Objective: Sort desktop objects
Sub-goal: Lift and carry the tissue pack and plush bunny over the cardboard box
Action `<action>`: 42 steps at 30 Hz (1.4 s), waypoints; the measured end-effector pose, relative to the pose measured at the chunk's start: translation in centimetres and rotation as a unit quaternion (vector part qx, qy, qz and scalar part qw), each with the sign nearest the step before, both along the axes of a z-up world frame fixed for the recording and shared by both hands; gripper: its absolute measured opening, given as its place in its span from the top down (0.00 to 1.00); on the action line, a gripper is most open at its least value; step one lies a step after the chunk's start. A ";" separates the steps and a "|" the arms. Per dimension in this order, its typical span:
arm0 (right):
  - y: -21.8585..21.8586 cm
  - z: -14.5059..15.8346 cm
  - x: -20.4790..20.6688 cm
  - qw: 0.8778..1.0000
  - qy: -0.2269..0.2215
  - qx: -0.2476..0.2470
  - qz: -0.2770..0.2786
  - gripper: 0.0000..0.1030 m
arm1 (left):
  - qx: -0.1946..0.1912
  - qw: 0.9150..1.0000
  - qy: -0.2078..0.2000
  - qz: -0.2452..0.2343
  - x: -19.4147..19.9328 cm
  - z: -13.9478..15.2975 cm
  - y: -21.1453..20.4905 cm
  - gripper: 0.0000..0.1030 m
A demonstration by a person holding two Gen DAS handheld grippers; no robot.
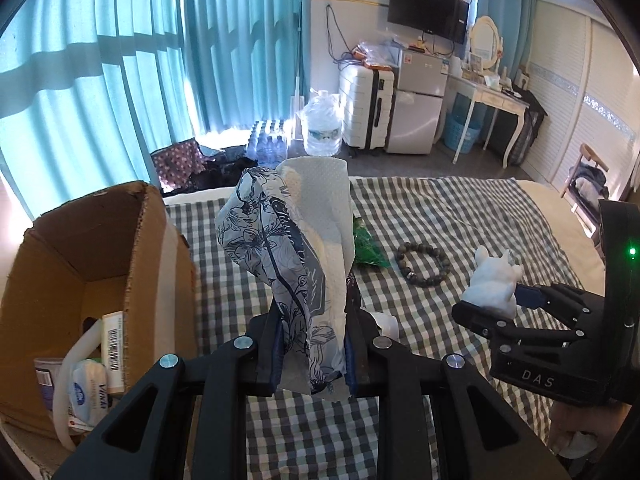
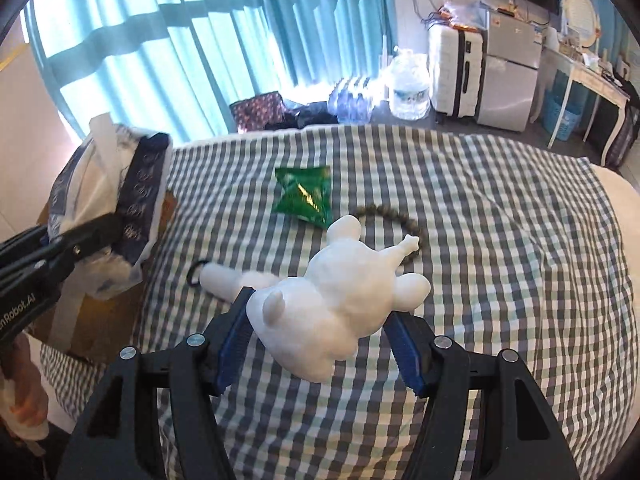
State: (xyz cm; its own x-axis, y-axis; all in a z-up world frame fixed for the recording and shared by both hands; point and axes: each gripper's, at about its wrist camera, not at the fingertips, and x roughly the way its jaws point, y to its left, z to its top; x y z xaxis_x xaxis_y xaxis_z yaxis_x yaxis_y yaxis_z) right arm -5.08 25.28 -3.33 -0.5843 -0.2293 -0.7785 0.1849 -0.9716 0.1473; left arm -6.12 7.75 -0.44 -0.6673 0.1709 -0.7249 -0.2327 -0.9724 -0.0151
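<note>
A soft pack of tissues [image 1: 296, 280] in a floral blue-and-white wrapper was gripped by the left tongs [image 1: 310, 354], the jaws drawn narrow and pressed into its lower end, so that the pack stood up in the middle of the left wrist view, with a white tissue sticking out of its top. At about nine o'clock from it an open cardboard box [image 1: 100, 264] stood against the edge of the bed [image 1: 460, 216], with a Vinda tissue pack [image 1: 90, 394] and a barcoded carton [image 1: 114, 338] lying inside. The right tongs [image 2: 320, 344] were held about halfway open, clamped on a white animal figurine [image 2: 340, 304] whose legs pointed away from the camera. On the checked bedspread [image 2: 500, 240] beyond the figurine, a green foil packet [image 2: 304, 196] lay at twelve o'clock and a beaded bracelet [image 2: 408, 228] at one o'clock, partly hidden behind the figurine. At ten o'clock a white fluffy keyring charm [image 2: 224, 280] with a black loop lay just beside the left finger of the right tongs. Beyond the bed a large water bottle [image 1: 323, 124], a white suitcase [image 1: 366, 106] and a small fridge [image 1: 418, 100] stood by teal curtains [image 1: 120, 60].
</note>
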 end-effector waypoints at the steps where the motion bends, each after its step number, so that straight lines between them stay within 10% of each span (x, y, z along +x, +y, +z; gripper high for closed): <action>1: -0.1 0.2 -0.1 1.000 0.003 0.000 -0.002 0.39 | -0.001 1.000 0.002 0.002 0.1 0.2 -0.2 0.78; 27: -11.3 10.6 3.7 0.995 0.080 -0.012 0.053 0.39 | -0.011 0.990 0.048 0.131 3.6 8.5 -11.1 0.77; 42: -17.4 10.9 4.2 0.988 0.109 -0.004 0.108 0.39 | -0.002 0.984 0.053 0.170 4.3 8.7 -19.1 0.77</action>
State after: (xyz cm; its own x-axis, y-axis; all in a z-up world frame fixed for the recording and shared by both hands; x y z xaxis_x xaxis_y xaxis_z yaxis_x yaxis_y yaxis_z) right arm -0.90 7.85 7.57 -0.6751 -0.3724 -0.6369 0.4158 -0.9052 0.0886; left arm -1.86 -11.39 8.24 -0.7567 -0.0790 -0.6490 0.1069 -0.9943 -0.0037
